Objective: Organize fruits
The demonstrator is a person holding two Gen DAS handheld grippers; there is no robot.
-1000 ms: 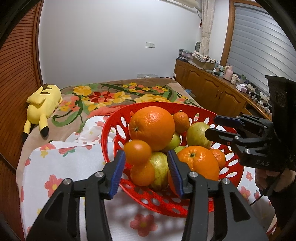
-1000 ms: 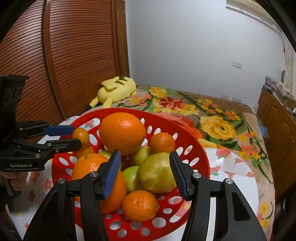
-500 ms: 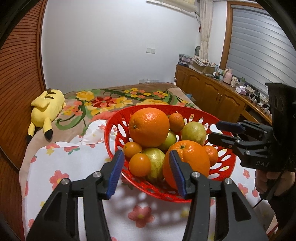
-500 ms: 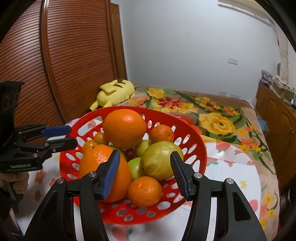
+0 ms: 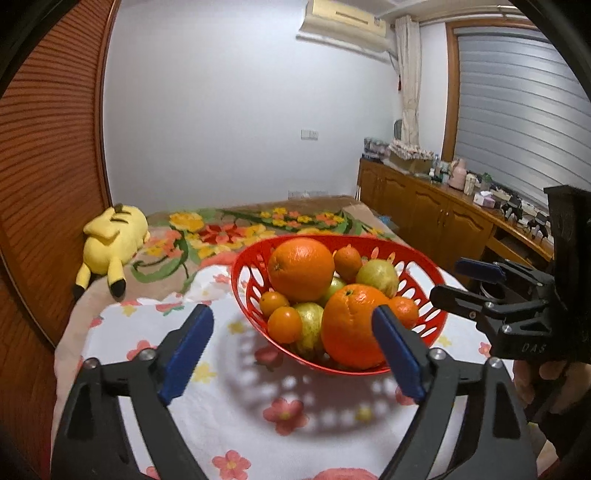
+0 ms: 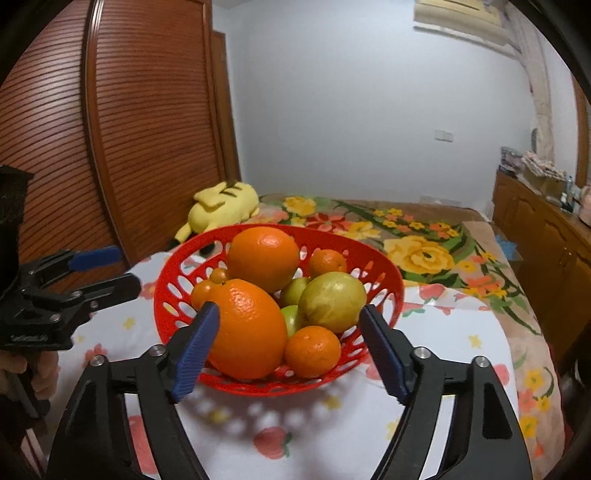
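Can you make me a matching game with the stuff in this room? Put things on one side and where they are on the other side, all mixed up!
Things:
1. big round orange
2. yellow plush toy
3. red plastic basket with holes
4. white air conditioner

Places:
A. high up on the wall
B. standing on the white cloth with flowers
C. on top of the fruit pile
D. lying on the flowery blanket by the brown slatted door

Pairs: 1-C, 2-D, 3-B, 4-A
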